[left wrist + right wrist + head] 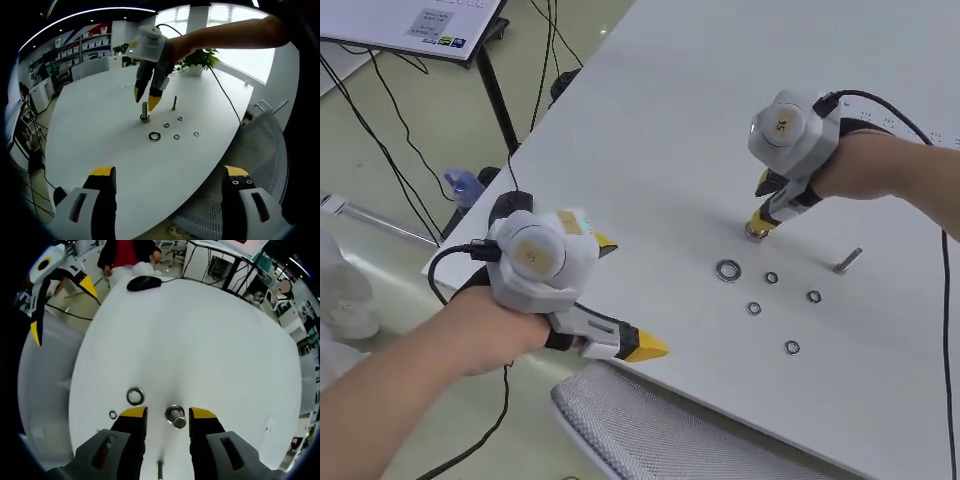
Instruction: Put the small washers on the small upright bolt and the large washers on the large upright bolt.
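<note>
The large bolt [176, 416] stands upright on the white table, between the jaws of my open right gripper [168, 413], with a gap on each side. In the head view my right gripper [761, 210] hangs over the large bolt [757, 230]. A large washer [728, 270] lies flat just beside it. Several small washers [771, 277] lie scattered nearby. The thin small bolt [174, 102] looks upright behind them. My left gripper [628, 295] is open and holds nothing, near the table's front edge.
A mesh chair back [650, 430] sits just below the table's front edge. A black mouse [144, 283] lies at the table's far side, with a person in red [127, 252] beyond it. Cables and a stand [495, 85] are on the floor to the left.
</note>
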